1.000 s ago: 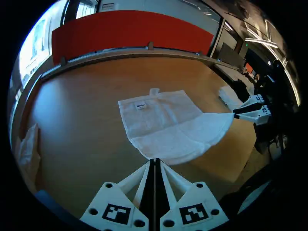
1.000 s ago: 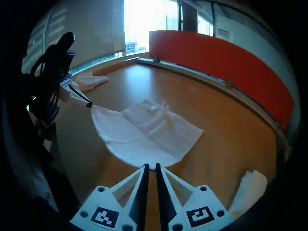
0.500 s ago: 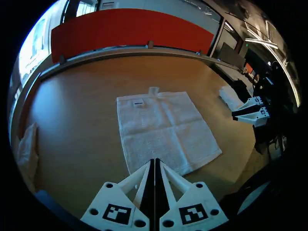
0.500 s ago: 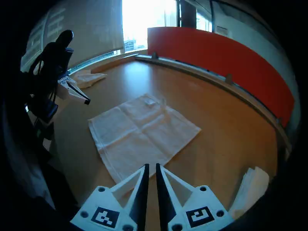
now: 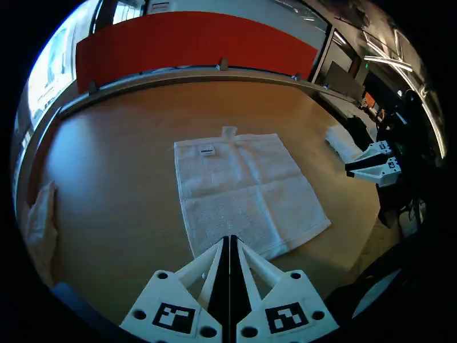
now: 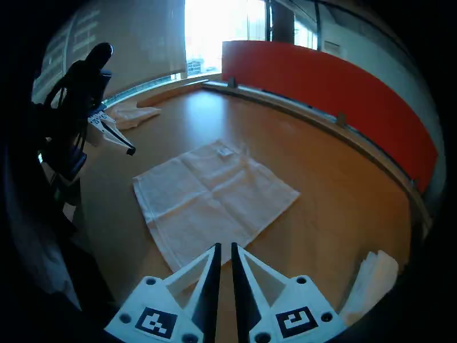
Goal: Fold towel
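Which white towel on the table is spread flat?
The middle towel, with the tag at its far edge. The heap and the stack off to the sides are not.

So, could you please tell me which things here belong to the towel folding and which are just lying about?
For the job:
towel, spread flat
left claw
right claw

Just lying about:
crumpled white cloth
stack of folded cloths
red partition

One towel [image 5: 245, 188], two tools (left tool [image 5: 229, 239], right tool [image 6: 223, 247]), perhaps two other cloth piles [image 5: 40, 223].
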Demonstrator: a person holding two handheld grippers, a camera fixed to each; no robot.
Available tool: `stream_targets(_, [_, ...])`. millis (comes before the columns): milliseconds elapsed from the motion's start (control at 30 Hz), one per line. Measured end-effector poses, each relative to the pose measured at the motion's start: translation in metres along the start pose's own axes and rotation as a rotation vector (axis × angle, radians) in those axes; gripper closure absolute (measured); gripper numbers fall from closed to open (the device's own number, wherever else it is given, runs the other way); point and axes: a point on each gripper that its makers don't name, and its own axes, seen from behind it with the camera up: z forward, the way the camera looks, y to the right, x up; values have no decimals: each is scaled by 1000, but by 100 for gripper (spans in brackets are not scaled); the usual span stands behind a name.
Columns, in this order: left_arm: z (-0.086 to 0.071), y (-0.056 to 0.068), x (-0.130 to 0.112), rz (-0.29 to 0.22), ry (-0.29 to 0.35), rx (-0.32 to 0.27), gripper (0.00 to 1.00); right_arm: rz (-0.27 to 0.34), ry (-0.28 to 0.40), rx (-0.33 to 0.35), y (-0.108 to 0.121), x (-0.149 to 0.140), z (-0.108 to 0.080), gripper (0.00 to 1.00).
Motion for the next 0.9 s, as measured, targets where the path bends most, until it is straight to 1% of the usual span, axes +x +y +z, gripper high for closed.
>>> stream_targets(67, [0, -1, 0, 1, -2, 3, 99, -2, 1, -5, 1, 0, 0, 87])
stream_targets(167, [1, -6, -3, 1, -17, 23, 99, -5, 2, -19, 3, 1, -1, 87])
stream_targets(200, [1, -7, -5, 3, -23, 29, 99, -6, 2, -24, 4, 0, -1, 86])
stream_targets(233, [2, -9, -6, 5, -29, 35, 96, -6, 1, -31, 6, 0, -1, 83])
stream_targets(267, [3, -10, -7, 7, -36, 41, 93, -7, 0, -38, 7, -1, -1, 75])
stream_targets(367, [3, -11, -6, 16, -29, 44, 73, -7, -4, -54, 10, -2, -1, 47])
stream_targets(400, [3, -11, -6, 16, -27, 42, 67, -7, -4, -58, 10, -2, -1, 42])
stream_targets(467, [2, -9, -5, 14, -25, 35, 46, -10, -5, -63, 10, -3, -1, 37])
stream_targets(533, [1, -9, -5, 12, -24, 31, 37, -10, -5, -63, 10, -3, 0, 37])
stream_targets(667, [0, -9, -6, 17, -24, 29, 34, -9, -6, -62, 7, -3, 0, 35])
stream_targets(900, [1, -12, -15, 43, -41, 35, 34, -4, -10, -64, 1, -7, 3, 34])
